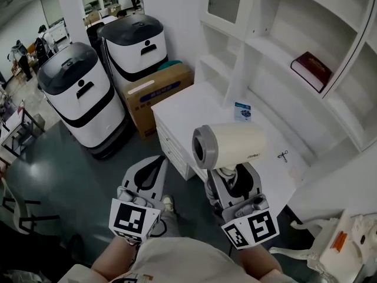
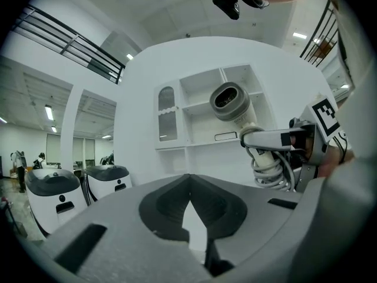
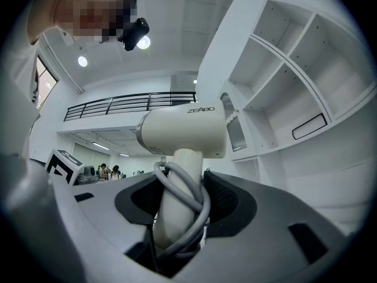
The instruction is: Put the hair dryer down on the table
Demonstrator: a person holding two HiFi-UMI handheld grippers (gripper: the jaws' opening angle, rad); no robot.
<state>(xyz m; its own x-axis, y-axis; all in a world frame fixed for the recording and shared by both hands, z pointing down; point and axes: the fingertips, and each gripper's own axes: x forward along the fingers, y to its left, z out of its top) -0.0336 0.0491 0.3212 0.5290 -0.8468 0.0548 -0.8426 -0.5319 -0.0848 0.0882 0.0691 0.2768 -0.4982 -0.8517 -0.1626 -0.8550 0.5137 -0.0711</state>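
A cream hair dryer [image 1: 230,145] stands upright in my right gripper [image 1: 231,175], barrel level, above the near edge of the white table [image 1: 188,108]. In the right gripper view the jaws are shut on the hair dryer's [image 3: 185,131] handle, with its grey cord looped around the handle between the pads; that right gripper [image 3: 179,187] points slightly upward. My left gripper [image 1: 154,163] hovers to its left over the floor, short of the table, jaws shut and empty. From the left gripper [image 2: 188,180] view the hair dryer [image 2: 231,102] and right gripper [image 2: 277,139] appear at the right.
Two white and black wheeled units [image 1: 79,96] [image 1: 135,43] and a cardboard box [image 1: 156,93] stand left of the table. White shelving rises behind it with a red book [image 1: 312,69]. A small card [image 1: 242,112] and a small black item [image 1: 283,155] lie on the tabletop.
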